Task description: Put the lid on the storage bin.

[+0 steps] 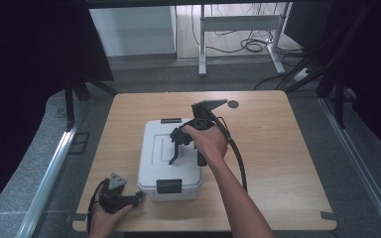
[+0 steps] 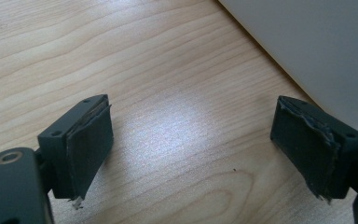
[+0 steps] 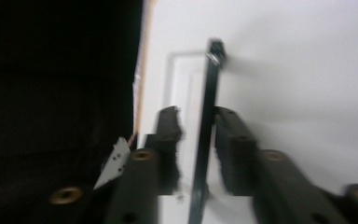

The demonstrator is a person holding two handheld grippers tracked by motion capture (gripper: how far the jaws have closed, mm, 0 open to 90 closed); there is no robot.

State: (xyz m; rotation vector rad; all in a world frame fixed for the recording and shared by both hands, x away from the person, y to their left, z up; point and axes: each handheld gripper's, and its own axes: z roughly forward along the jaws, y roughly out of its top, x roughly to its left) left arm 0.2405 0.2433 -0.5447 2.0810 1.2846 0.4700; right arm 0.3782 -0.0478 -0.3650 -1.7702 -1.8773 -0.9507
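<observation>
Right gripper (image 3: 198, 149): the jaws stand narrowly apart astride the black handle (image 3: 206, 126) of the white box (image 1: 169, 161). The handle stands raised on edge between the pads, with a thin gap on each side; no pad presses on it. Below the jaws lies the box lid.

Left gripper (image 2: 191, 154): the jaws stand wide with nothing between them, over the bare wooden table (image 2: 121, 70). The box wall rises just beyond the jaw at the right of the left gripper view.

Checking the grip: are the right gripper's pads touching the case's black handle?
Apart. The right gripper view shows white gaps between the handle and both pads.
</observation>
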